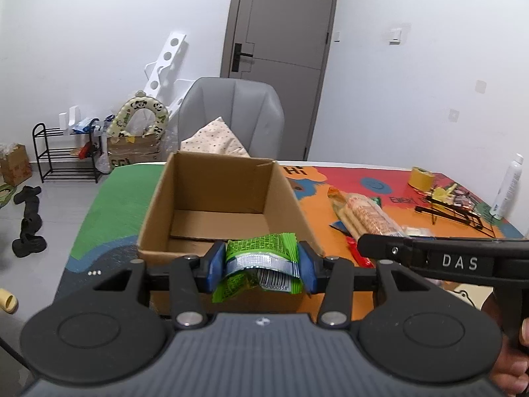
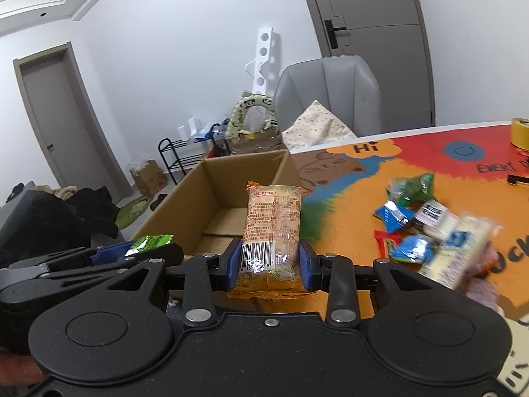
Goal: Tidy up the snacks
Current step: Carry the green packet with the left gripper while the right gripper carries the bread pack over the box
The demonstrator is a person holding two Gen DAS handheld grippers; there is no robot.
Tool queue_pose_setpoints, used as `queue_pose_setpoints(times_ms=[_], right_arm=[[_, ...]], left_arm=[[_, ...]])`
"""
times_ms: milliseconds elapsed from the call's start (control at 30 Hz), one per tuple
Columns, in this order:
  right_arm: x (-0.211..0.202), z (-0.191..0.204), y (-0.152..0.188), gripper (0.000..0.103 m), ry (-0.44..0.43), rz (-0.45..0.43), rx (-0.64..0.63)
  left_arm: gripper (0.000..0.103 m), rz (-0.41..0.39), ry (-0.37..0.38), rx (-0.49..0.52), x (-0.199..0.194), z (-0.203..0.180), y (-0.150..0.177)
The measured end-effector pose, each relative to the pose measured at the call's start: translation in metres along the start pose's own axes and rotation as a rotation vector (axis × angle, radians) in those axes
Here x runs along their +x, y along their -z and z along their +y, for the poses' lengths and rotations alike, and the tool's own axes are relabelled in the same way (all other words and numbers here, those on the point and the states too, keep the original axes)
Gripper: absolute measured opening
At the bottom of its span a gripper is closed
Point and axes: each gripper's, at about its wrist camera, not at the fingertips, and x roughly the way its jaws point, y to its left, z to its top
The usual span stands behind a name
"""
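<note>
The left gripper (image 1: 261,266) has a black linkage frame, silver pivot screws, blue finger pads (image 1: 213,266) and a ribbed grey housing. The right gripper (image 2: 268,263) matches it in black, lettered "DAS" along its side.

"DAS" on right gripper (image 1: 459,262); "Hi" on table mat (image 2: 360,148).

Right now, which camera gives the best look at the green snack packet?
The left wrist view. There the green snack packet fills the centre, crumpled between the left gripper pads, with its barcode showing, in front of the cardboard box. The right wrist view shows only a small green corner poking out at the left edge.
</note>
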Motion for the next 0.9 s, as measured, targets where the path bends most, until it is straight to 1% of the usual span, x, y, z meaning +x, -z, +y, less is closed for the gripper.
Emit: queue_pose_setpoints(times_ms=[333,733,900], right_arm=[[0.027,0.014,-0.022,0.034,-0.032,0.003,-0.015],[0.051,0.019,-0.037,0.034,-0.024,0.026,-0.026],[0.060,0.020,-0.045,0.034,-0.021,0.034,-0.032]], left_arm=[[0.046,-0.006,-0.031,-0.027,0.013,0.023,-0.021],[0.046,0.010,-0.029,-0.043,0.043,0.033,-0.036],[0.046,0.018,-0.039,-0.064,0.055,0.042,-0.042]])
